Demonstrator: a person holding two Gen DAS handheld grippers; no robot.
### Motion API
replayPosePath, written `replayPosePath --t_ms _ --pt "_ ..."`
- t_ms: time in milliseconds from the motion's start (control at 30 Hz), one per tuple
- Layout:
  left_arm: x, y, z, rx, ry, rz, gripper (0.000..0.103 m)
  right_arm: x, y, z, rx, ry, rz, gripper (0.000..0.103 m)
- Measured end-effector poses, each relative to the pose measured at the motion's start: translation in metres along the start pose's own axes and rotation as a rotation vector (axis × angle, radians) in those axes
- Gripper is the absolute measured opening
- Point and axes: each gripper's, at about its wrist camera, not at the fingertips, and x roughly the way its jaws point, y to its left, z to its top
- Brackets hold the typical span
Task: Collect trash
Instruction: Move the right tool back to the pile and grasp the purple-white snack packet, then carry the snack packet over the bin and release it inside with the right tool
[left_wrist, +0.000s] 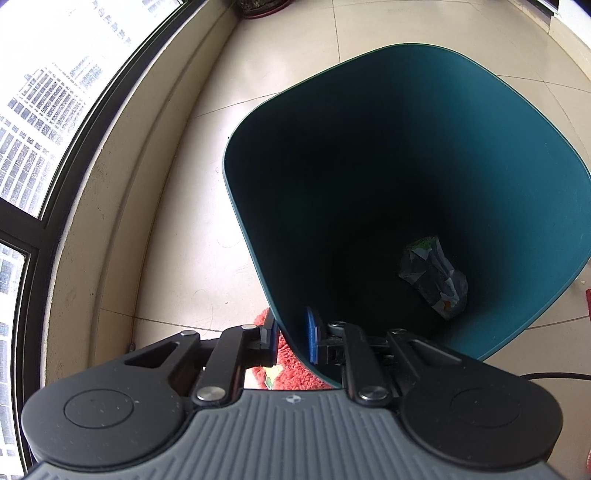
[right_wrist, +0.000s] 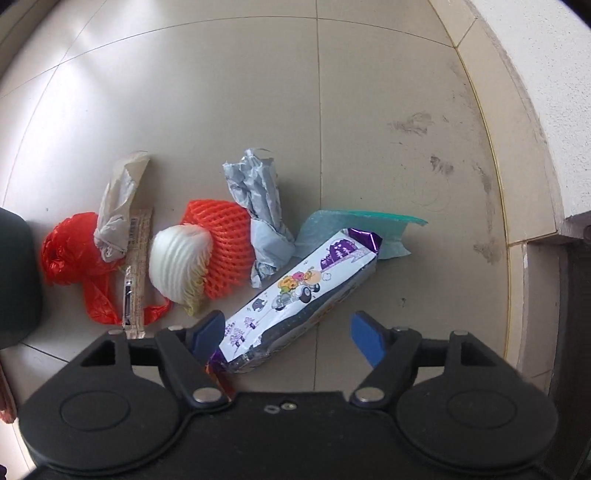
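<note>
You are clamping left gripper on bin rim | right gripper gaping over snack wrapper, gripping nothing

bin mouth: wide, clear; one wrapper at bottom
bin near rim: pinched by left gripper
floor beyond litter: bare tiles
right jaws: snack pack btwn, cabbage leaf just left
floor right edge: wall step

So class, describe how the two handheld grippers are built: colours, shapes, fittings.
Left gripper: black linkage arms with silver rivets, round black discs, ribbed grey body, blue pads. Right gripper: the same black arms, rivets and discs, a black body, blue pads.
</note>
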Motion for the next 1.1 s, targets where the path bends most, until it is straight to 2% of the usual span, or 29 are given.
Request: replayPosePath --t_ms 133,333,433,500,533,600,667,800,867,933,1100 --pt "0.0 -0.002 -0.002 0.014 -0.01 0.009 0.015 0.028 -0.01 0.007 0.104 0.05 -0.046 0.076" --pt "-0.004 -0.002 -0.006 0.025 -0.029 0.008 0.015 0.059 -0.023 0.001 0.321 0.112 -0.006 0.076" --pt "-0.004 -0.001 -0.007 0.027 -0.034 0.002 0.015 0.076 -0.028 -0.008 0.425 0.151 0.05 0.077" --pt "-0.004 -0.001 -0.008 0.028 -0.036 -0.001 0.015 0.082 -0.026 -0.013 0.433 0.161 0.06 0.076" --pt "-0.005 -0.001 -0.009 0.029 -0.038 -0.002 0.015 0.084 -0.024 -0.014 0.424 0.157 0.07 0.074" --pt "-0.005 0.0 -0.009 0.029 -0.039 -0.004 0.015 0.086 -0.02 -0.015 0.404 0.165 0.061 0.063" --pt "-0.006 0.001 -0.009 0.029 -0.04 -0.005 0.015 0.085 -0.019 -0.016 0.393 0.167 0.066 0.047" --pt "-0.006 0.001 -0.008 0.03 -0.041 -0.006 0.015 0.079 -0.018 -0.016 0.353 0.155 0.049 0.03" --pt "-0.007 0.001 -0.008 0.03 -0.041 -0.007 0.015 0.071 -0.017 -0.016 0.329 0.148 0.039 0.008" --pt "-0.007 0.001 -0.008 0.028 -0.041 -0.007 0.015 0.058 -0.016 -0.013 0.308 0.132 0.041 0.0" --pt "-0.006 0.001 -0.008 0.028 -0.041 -0.003 0.015 0.026 -0.015 -0.007 0.226 0.073 0.043 0.0"
